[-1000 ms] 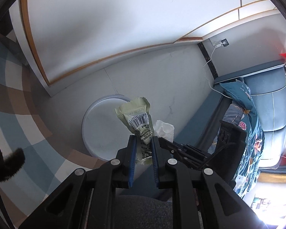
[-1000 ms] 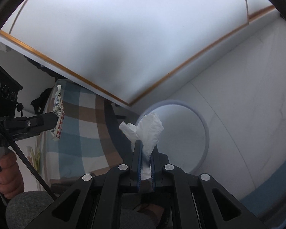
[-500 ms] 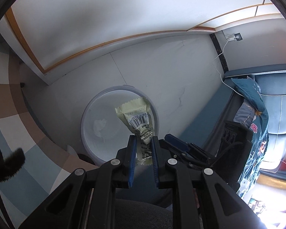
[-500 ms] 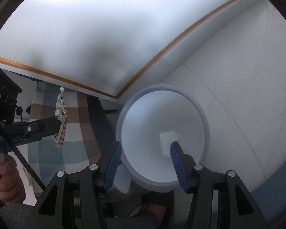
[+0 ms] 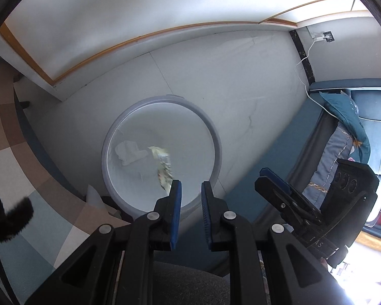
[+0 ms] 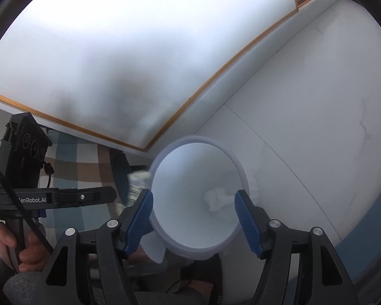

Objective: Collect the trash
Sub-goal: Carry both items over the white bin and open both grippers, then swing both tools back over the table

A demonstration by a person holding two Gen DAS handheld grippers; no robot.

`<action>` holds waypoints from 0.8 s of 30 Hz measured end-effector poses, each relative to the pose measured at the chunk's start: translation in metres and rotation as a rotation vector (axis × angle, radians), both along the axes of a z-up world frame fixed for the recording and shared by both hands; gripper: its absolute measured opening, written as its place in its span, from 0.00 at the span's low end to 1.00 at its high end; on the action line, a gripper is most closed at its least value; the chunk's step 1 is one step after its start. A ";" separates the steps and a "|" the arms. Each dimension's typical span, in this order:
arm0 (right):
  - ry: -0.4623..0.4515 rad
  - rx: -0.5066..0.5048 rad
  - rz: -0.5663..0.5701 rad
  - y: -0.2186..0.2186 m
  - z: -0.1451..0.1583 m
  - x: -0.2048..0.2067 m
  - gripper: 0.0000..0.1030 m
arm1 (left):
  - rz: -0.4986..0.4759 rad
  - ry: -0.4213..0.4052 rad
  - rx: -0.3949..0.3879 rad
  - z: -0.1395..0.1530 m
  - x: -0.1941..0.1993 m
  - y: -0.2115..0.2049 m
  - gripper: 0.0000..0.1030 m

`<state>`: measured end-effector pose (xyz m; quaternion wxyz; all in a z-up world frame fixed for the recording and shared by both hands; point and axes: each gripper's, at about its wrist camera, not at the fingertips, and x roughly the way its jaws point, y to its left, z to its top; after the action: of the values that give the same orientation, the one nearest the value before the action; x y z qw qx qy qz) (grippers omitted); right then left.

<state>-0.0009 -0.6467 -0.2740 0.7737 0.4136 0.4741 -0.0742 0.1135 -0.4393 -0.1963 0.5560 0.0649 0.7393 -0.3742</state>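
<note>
A white table (image 5: 129, 17) with a thin wood-coloured edge fills the far part of both views. Below it lies a pale tiled floor (image 5: 216, 76) with faint veins. At left a checked rug (image 5: 17, 157) in brown, blue and cream covers the floor. At right stands a blue sofa (image 5: 368, 106) with a patterned cushion (image 5: 343, 117). A white cable (image 5: 302, 68) runs from a wall socket (image 5: 327, 36). Strong light, perhaps from a window, glares at the near right corner.
</note>
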 end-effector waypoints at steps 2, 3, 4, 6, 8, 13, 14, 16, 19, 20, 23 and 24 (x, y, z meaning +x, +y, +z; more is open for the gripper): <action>0.004 0.006 -0.010 0.001 -0.002 -0.001 0.66 | -0.002 0.020 0.008 -0.002 0.000 -0.001 0.12; 0.006 0.008 -0.011 0.001 -0.003 -0.002 0.67 | 0.000 0.024 0.011 -0.002 0.000 -0.001 0.13; 0.007 0.009 -0.010 0.000 -0.003 -0.003 0.68 | 0.005 0.025 0.017 -0.001 0.000 0.001 0.15; 0.008 0.006 -0.006 0.002 -0.002 -0.003 0.70 | 0.012 0.024 0.021 -0.001 0.001 0.003 0.25; 0.009 -0.006 0.000 0.001 -0.001 -0.004 0.74 | 0.017 -0.009 0.029 0.004 -0.001 0.006 0.39; 0.011 -0.019 -0.002 0.006 0.003 -0.004 0.82 | 0.024 -0.142 0.051 0.021 -0.004 0.015 0.56; 0.006 -0.020 -0.002 0.005 0.005 -0.005 0.83 | 0.028 -0.168 0.048 0.026 -0.005 0.017 0.56; -0.005 -0.026 0.000 0.007 0.011 -0.005 0.84 | 0.042 -0.215 0.051 0.034 -0.006 0.021 0.57; -0.029 -0.037 0.008 0.008 0.022 -0.006 0.88 | 0.063 -0.281 0.045 0.047 -0.007 0.027 0.58; -0.033 -0.049 0.011 0.008 0.027 -0.007 0.88 | 0.070 -0.302 0.042 0.054 -0.008 0.030 0.58; -0.051 -0.067 0.017 0.011 0.038 -0.008 0.90 | 0.092 -0.359 0.041 0.071 -0.012 0.037 0.58; -0.059 -0.067 0.017 0.012 0.042 -0.008 0.91 | 0.098 -0.375 0.038 0.074 -0.014 0.038 0.58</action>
<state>-0.0093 -0.6351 -0.2316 0.8013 0.3854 0.4520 -0.0710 0.0998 -0.4011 -0.1227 0.7003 0.1080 0.6318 -0.3143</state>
